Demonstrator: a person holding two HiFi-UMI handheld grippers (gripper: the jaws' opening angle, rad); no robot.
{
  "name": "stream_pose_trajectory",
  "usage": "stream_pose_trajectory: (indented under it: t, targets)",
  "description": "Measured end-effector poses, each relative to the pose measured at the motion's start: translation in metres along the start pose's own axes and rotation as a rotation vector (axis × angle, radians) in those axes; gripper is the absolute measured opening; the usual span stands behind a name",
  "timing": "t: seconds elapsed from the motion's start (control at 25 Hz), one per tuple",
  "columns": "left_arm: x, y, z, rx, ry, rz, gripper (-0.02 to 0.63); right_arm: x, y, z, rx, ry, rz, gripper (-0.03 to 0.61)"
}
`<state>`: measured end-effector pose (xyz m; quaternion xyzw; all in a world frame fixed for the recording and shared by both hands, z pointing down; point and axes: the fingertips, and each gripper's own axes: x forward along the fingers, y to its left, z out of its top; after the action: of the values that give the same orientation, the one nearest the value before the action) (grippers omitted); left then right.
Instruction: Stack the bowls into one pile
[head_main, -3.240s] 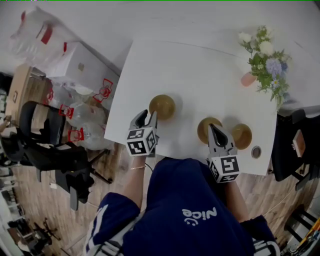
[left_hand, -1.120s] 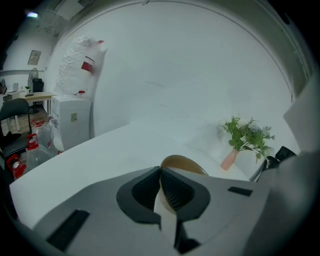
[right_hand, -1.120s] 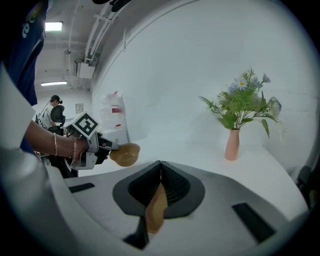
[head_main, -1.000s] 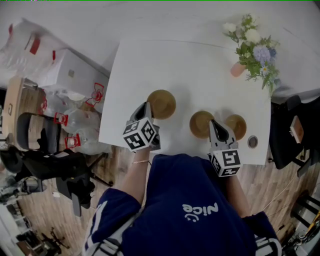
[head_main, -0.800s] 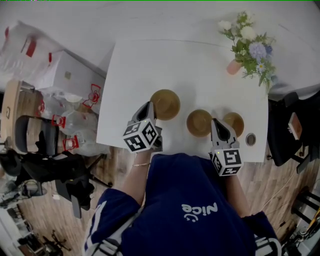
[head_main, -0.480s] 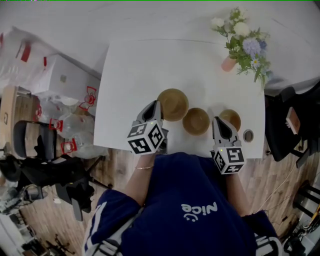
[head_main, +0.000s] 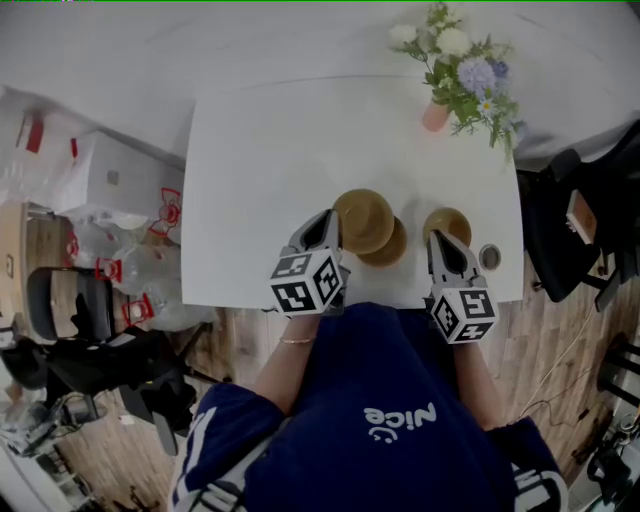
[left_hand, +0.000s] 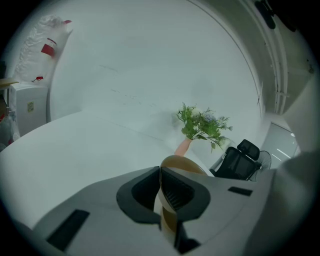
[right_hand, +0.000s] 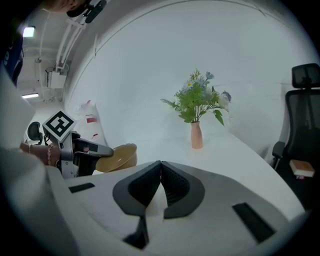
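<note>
Left claw is clamped on the rim of one bowl. The rim is pinched between the jaws and the rest of the bowl is stuck out ahead of the tips. A second bowl is seen just past it, to that claw's right, and is partly covered by the held one. Whether the two are touching can't be told from the head view, tbh. From the right gripper view the held bowl is seen tilted, off to the left of the right claw. That claw's jaws are pressed together with nothing caught in them. The third bowl is parked right at that claw's tips, a bit ahead, on the white table; contact can't be made out. A vase of flowers is set well ahead of both claws
</note>
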<state>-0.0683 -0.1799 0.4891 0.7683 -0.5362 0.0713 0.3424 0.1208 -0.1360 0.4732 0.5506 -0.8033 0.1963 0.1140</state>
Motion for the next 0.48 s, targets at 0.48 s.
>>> stream_pose_trajectory:
  t: [0.48]
  targets:
    - [0.020, -0.014, -0.042, 0.092, 0.123, -0.024, 0.027, -0.008, -0.008, -0.006, 0.011, 0.007, -0.022, 0.023]
